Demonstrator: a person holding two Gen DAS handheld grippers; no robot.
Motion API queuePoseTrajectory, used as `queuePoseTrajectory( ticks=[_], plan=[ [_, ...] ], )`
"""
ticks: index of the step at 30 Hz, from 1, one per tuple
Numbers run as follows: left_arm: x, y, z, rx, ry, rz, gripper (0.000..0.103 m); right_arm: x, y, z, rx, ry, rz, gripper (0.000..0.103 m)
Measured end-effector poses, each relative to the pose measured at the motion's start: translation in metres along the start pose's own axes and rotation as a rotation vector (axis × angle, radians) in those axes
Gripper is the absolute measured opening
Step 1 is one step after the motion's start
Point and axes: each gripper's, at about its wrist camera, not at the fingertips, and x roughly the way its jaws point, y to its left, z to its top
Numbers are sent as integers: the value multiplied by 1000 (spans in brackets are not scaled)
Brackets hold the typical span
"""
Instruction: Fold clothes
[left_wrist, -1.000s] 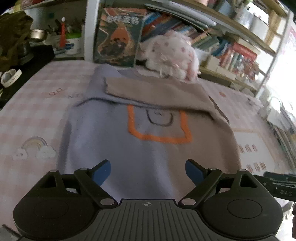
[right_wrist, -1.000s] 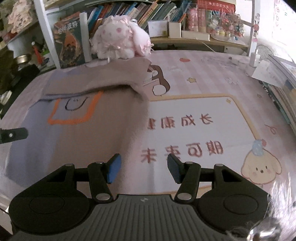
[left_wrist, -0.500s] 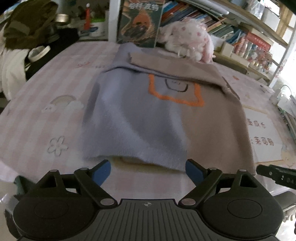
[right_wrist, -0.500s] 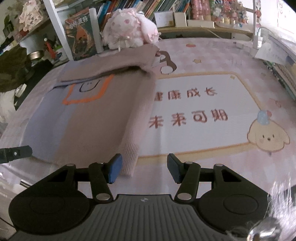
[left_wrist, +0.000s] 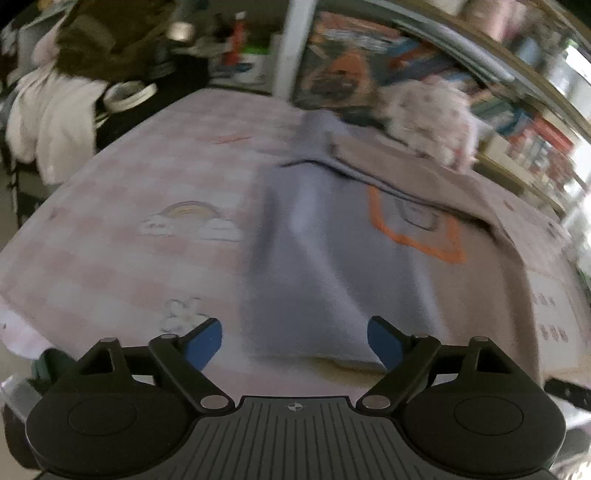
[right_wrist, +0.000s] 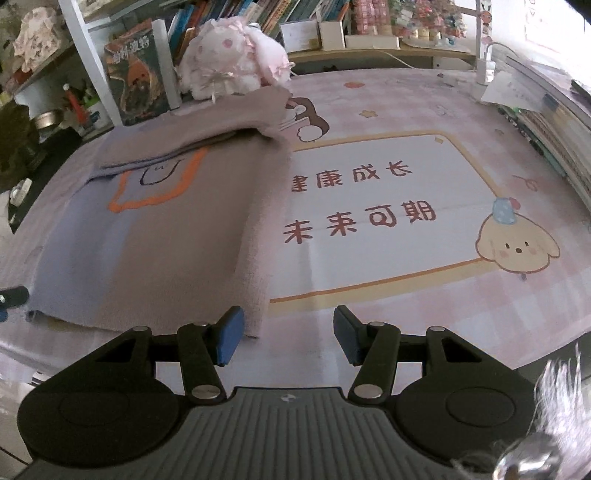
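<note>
A soft knitted sweater, half lavender and half taupe with an orange outlined square on its front (right_wrist: 155, 221), lies spread on the desk covered by a pink checked cloth with cartoon prints (right_wrist: 406, 110). Its sleeves are already laid across the upper chest as a taupe band (right_wrist: 192, 136), so the garment forms a rough rectangle with its hem towards the near edge of the desk. A pale ridge rises through the lavender half in the left wrist view (left_wrist: 325, 258), though that picture is blurred.

The left claw (left_wrist: 294, 343) hovers just above the hem on the lavender side, its blue-padded fingers spread wide with nothing between them. The right claw (right_wrist: 288, 339) hangs at the hem's taupe corner, equally released and empty; its left finger sits just over the ribbed edge, the other over bare cloth.

Judging by this, the sleeve fold is in place and the step in hand looks like the bottom fold: both claws stand at the hem as if to take its two corners. Equally, they might be drawing off after laying the sweater flat, since neither grips anything.

If the hem fold follows, it calls for each claw to pinch through the full thickness near a corner, then carry both corners up evenly towards the sleeve band, keeping the knit taut so the ridge flattens rather than creasing in.

A pink plush toy (right_wrist: 229, 55) sits just beyond the collar.
</note>
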Motion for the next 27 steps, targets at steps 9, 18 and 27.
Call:
queuePoseTrajectory(
  ticks=[9,18,27],
  plan=[
    [34,27,15,-28,39,-7,37,5,14,4,25,-3,-69,52],
    [49,1,18,166,29,21,39,6,17,5,43,2,-111,51],
    [7,-11,21,334,-161,68,3,6,20,11,53,-15,-127,47]
  ],
)
